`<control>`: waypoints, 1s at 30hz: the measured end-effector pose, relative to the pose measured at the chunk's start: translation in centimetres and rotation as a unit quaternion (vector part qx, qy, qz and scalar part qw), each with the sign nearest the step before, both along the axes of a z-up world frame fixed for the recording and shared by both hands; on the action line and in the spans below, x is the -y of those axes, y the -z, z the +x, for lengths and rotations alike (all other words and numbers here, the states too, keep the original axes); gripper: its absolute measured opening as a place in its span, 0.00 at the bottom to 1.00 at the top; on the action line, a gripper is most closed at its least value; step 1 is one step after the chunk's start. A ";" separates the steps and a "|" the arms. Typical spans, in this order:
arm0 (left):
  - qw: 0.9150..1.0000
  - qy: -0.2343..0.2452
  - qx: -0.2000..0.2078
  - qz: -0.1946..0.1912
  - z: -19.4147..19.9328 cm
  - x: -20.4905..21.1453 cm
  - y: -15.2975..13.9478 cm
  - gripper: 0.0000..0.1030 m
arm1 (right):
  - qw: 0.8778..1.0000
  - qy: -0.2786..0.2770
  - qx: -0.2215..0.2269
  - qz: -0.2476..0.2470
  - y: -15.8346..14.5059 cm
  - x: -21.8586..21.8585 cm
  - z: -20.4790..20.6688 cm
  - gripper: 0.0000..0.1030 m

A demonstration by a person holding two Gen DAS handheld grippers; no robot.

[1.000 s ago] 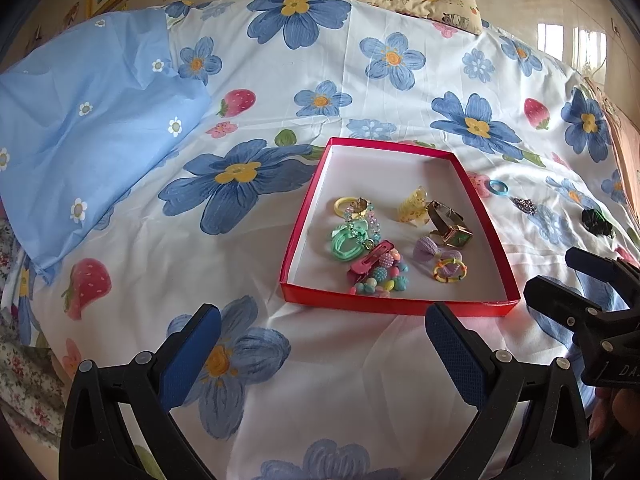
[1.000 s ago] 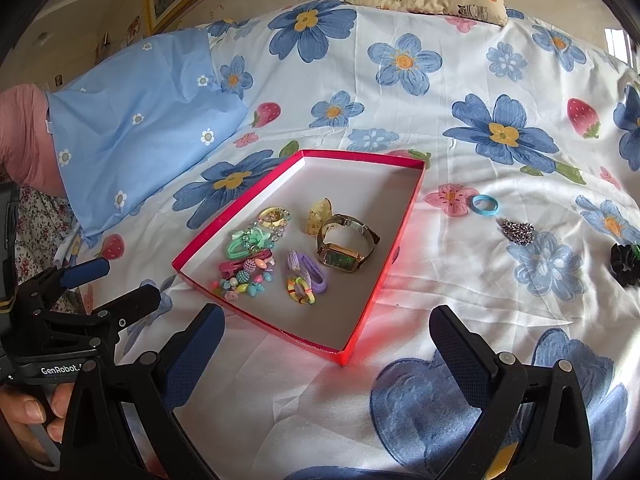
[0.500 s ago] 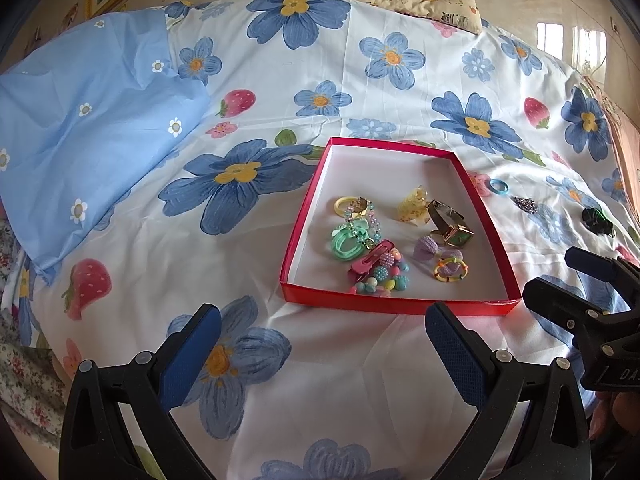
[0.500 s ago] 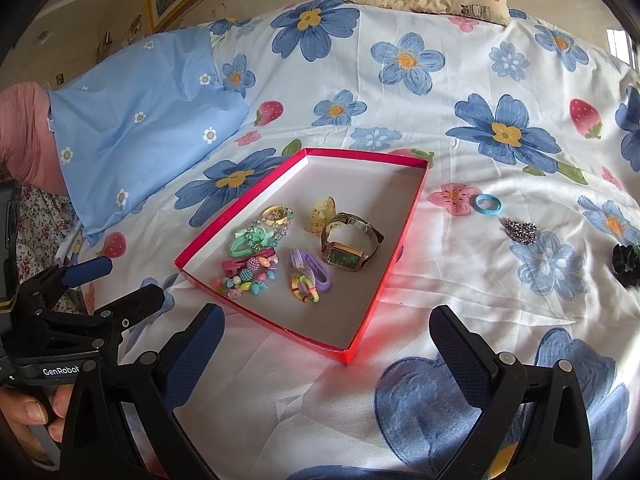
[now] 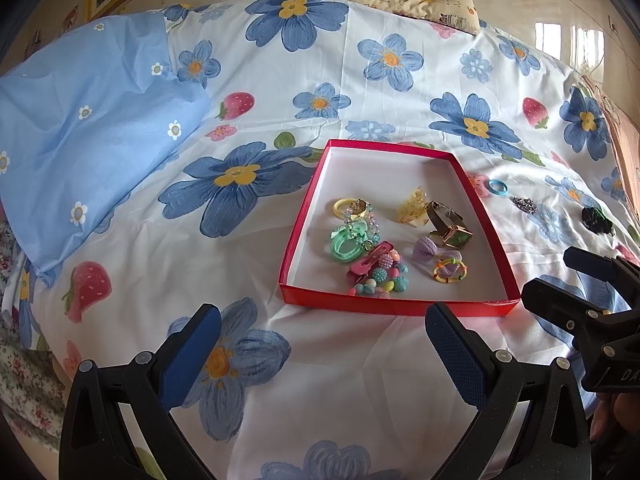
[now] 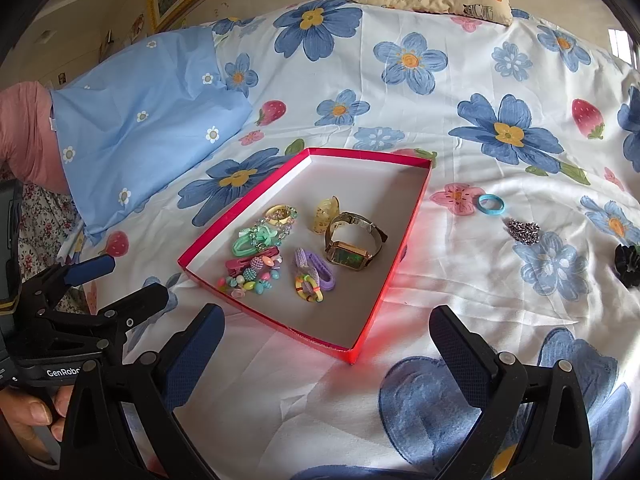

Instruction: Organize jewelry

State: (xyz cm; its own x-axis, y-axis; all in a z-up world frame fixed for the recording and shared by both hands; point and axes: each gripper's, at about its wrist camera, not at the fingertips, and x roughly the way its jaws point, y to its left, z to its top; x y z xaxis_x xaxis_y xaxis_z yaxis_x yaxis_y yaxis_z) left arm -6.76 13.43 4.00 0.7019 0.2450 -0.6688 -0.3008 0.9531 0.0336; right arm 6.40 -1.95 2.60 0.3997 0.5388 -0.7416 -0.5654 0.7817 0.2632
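Holding both grippers low over the bed, I have nothing in them. The left gripper has its jaws wide apart, and the right gripper also has its jaws wide apart and empty.

The red box lies on the bed sheet in front of me, and most of the jewelry is already inside, gathered toward its near half: a gold watch, a purple bow, a pink clip with colourful beads, a green hair tie and a yellow claw clip. The far half of the box is bare.

Three pieces are outside, on the sheet to the right of the box: a blue hair tie just beside its right wall, a small sparkly piece further right, and a black scrunchie near the right edge of the bed. I judge that the right gripper should fetch these.

Several things can go wrong. The blue tie and the sparkly piece are small and flat on soft cloth, so my jaws may pinch a fold of the sheet together with them, or push them down into the wrinkles. Pulling on the sheet could also shift the light box and disturb what is inside. The scrunchie is close to the edge and could be knocked off the bed.
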 end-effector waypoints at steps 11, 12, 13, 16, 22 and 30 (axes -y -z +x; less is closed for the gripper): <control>1.000 0.000 -0.001 0.002 0.1 0.0 0.0 1.00 | 1.000 0.000 0.000 0.000 0.0 0.1 0.1 1.00; 1.000 0.000 -0.001 0.002 0.1 0.0 0.0 1.00 | 1.000 -0.001 0.000 0.000 0.0 0.1 0.1 1.00; 1.000 0.001 -0.001 0.002 0.1 0.0 0.0 1.00 | 1.000 0.000 0.000 0.000 0.0 0.1 0.0 1.00; 1.000 0.001 -0.001 0.002 0.1 0.1 0.0 1.00 | 1.000 0.000 0.000 0.000 0.0 0.1 0.1 1.00; 1.000 0.002 -0.002 0.002 0.3 0.1 0.1 1.00 | 1.000 0.000 0.000 0.000 0.0 0.1 0.1 1.00; 1.000 0.005 -0.004 0.003 0.7 0.2 0.2 1.00 | 1.000 0.000 -0.002 0.001 0.0 0.2 0.2 1.00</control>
